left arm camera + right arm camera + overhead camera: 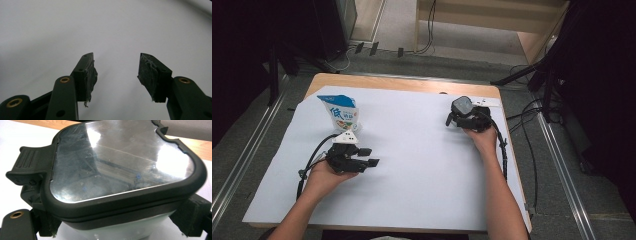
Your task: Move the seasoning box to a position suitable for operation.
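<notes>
Box (120,170) in your right gripper (462,120) was the thing in hand: a container with a dark rubbery rim, a clear shiny lid and a ribbed latch (27,167) sticking out at one side. In the right gripper view its two pads pressed against the box's opposite sides just under the rim, so the jaws were closed on it. From the high view you held it at the far right part of the white sheet (422,170), near the table's wooden far edge (412,84); whether its bottom touched the sheet or hung just above it, I cannot tell.

Your left gripper (368,157) lay low over the near left part of the sheet, pointing across toward the middle of the table, your left hand (324,175) wrapped around its body. In the left gripper view its jaws stood well apart with nothing between them, only bare white sheet beyond the worn pads.

Just behind that gripper stood a blue and white snack bag (341,113), upright, close to the grey plate on the gripper's top but not gripped. The box and the bag were well apart, on opposite sides of the sheet.
</notes>
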A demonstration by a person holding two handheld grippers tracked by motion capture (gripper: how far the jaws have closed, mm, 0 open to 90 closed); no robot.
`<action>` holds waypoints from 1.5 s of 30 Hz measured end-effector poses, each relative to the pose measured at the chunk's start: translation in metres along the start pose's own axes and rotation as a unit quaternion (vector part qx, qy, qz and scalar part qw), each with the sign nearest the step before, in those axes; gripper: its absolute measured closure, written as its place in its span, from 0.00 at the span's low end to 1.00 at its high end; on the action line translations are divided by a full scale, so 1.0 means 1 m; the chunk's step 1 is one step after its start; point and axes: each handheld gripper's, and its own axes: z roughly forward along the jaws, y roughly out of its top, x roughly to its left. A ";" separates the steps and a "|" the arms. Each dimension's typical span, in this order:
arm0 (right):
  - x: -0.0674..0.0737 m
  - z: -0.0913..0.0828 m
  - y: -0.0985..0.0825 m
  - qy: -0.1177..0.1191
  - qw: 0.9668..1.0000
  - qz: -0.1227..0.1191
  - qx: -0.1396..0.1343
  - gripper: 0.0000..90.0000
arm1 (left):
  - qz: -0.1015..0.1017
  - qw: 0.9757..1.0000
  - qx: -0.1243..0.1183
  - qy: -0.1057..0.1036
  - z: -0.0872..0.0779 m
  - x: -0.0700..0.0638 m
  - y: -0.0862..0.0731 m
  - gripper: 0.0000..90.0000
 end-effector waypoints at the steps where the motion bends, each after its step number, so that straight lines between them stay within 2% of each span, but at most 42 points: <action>1: 0.000 0.000 0.000 -0.001 1.000 0.000 0.000 0.14 | -0.001 1.000 0.000 0.002 -0.001 0.000 0.000 0.52; 3: 0.002 0.000 0.000 -0.005 1.000 -0.003 0.004 0.15 | -0.003 1.000 -0.005 0.001 -0.001 0.001 -0.001 0.52; 4: 0.003 -0.001 0.000 -0.009 1.000 -0.015 0.008 0.16 | -0.006 1.000 -0.004 0.002 -0.001 0.002 -0.001 0.52; 14: 0.009 -0.002 0.000 -0.020 0.999 -0.030 0.012 0.18 | -0.002 1.000 0.001 -0.004 0.002 0.003 0.002 0.52; 21: 0.011 -0.005 0.002 -0.011 1.000 -0.025 0.013 0.18 | -0.008 1.000 -0.006 -0.002 0.003 0.005 0.003 0.49; 24: 0.016 -0.011 0.004 -0.011 1.000 -0.026 0.014 0.18 | -0.014 1.000 -0.009 -0.006 0.004 0.006 0.004 0.48; 27: 0.021 -0.017 0.005 -0.003 1.000 -0.026 0.010 0.18 | -0.011 1.000 -0.011 -0.011 0.004 0.007 0.006 0.48; 33: 0.038 -0.033 0.003 0.009 0.999 -0.033 0.004 0.18 | -0.005 1.000 -0.020 -0.018 0.007 0.008 0.011 0.47; 34: 0.042 -0.036 0.003 0.012 0.999 -0.033 0.003 0.18 | -0.007 1.000 -0.019 -0.015 0.008 0.008 0.012 0.46; 37: 0.053 -0.046 0.002 0.017 0.999 -0.038 -0.002 0.18 | -0.018 0.999 -0.032 -0.029 0.010 0.011 0.014 0.46; 39: 0.060 -0.053 -0.001 0.023 0.999 -0.039 -0.005 0.18 | -0.022 0.999 -0.025 -0.039 0.012 0.014 0.018 0.48; 44: 0.079 -0.066 -0.010 0.036 0.999 -0.041 -0.002 0.18 | -0.019 0.998 -0.019 -0.048 0.018 0.015 0.025 0.53; 45: 0.087 -0.069 -0.014 0.040 0.998 -0.046 0.000 0.18 | -0.020 0.998 -0.017 -0.050 0.019 0.016 0.026 0.56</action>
